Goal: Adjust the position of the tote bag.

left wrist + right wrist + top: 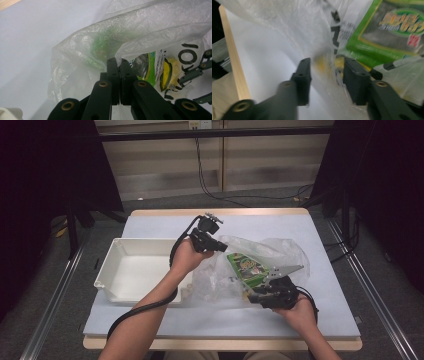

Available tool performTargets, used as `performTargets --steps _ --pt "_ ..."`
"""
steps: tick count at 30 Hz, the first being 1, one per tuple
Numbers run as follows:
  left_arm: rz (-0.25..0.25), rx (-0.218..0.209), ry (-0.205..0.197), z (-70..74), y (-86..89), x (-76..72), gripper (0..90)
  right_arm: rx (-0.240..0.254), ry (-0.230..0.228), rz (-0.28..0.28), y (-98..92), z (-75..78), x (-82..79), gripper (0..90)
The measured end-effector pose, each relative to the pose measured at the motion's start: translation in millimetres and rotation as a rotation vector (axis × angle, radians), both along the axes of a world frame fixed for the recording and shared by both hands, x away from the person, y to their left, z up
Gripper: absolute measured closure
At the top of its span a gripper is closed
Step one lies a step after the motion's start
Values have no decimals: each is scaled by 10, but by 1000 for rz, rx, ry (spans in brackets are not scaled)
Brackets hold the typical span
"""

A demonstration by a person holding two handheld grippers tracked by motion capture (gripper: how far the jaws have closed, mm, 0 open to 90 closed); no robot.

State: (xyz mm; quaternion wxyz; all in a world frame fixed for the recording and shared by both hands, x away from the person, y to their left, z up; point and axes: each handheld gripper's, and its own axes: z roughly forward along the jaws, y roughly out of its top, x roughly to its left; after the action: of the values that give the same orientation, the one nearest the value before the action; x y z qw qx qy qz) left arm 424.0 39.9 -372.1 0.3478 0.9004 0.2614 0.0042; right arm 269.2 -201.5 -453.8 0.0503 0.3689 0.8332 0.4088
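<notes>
While the left tool is clamped on the plastic bag, the half-open, empty right tool straddles loose film, which could be torn beside the green packet.

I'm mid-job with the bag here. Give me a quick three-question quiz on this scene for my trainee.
1. True or false: the left claw is shut on the clear plastic bag.
2. What is the main colour of the snack packet inside the bag?
A red
B green
C blue
3. What stands on the table to the left of the bag?

Key
1. True: its jaws pinch an edge of the film.
2. B.
3. A white plastic tray. For reference, the right claw has its jaws apart, with bag film hanging between them.
</notes>
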Motion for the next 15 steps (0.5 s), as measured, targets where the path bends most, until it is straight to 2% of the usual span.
performTargets --steps 2,3,5,8,13,15 --pt "-7 7 1 6 6 -5 889 5 -24 -21 35 55 20 453" --pt "-7 7 1 6 6 -5 889 5 -24 -21 35 55 20 453" --pt "-5 1 1 10 7 -11 889 27 -38 -46 76 127 73 381" --pt "-11 -2 1 19 -3 -26 890 25 -56 -64 137 184 146 332" --pt "-12 -12 11 25 -22 -34 890 28 -65 -48 249 217 229 325" --pt "-11 -1 9 18 -36 -35 891 39 -43 -63 326 172 308 305"
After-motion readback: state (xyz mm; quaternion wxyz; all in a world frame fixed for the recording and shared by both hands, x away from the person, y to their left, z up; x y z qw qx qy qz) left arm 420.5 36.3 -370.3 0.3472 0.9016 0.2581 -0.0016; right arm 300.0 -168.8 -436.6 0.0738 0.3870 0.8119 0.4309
